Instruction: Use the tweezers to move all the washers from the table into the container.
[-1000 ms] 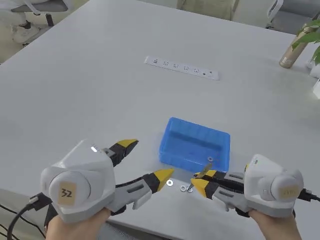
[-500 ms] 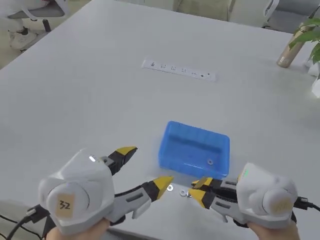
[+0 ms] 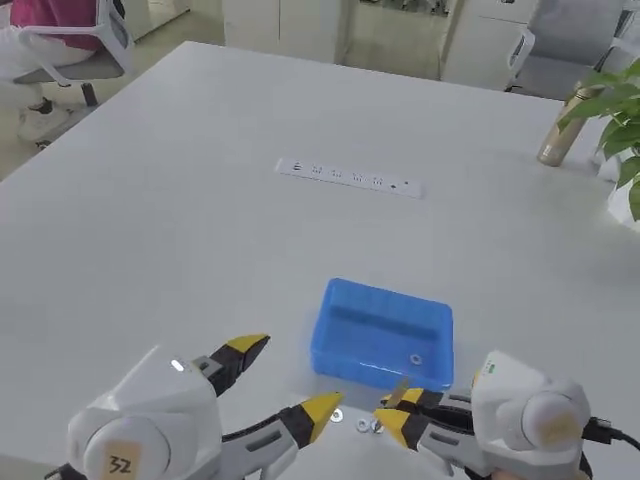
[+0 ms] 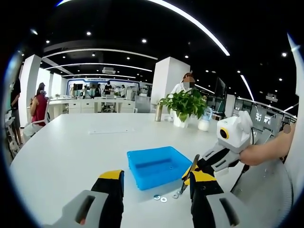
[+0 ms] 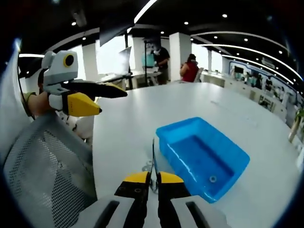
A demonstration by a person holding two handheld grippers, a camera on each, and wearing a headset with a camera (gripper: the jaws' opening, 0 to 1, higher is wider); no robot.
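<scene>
Surface (image 3: pixel 180 220): broad, pale grey-white, matte. Blue container (image 3: pixel 345 366), open-topped, sits near the front edge. Just in front of it three small washers (image 3: pixel 368 426) lie loose on the bare top, close together, apart from the container wall. White power strip (image 3: pixel 348 177) lies flat mid-surface, well behind the container. Far right: gold bottle (image 3: pixel 556 130) upright, potted plant (image 3: pixel 620 105) near it.

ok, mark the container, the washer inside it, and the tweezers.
container (image 3: pixel 365 335), head view, bare blue floor.
washer (image 3: pixel 416 359), head view, its ring, lying in the container.
tweezers (image 5: pixel 153 156), right gripper view, middle of the thin shaft.
</scene>
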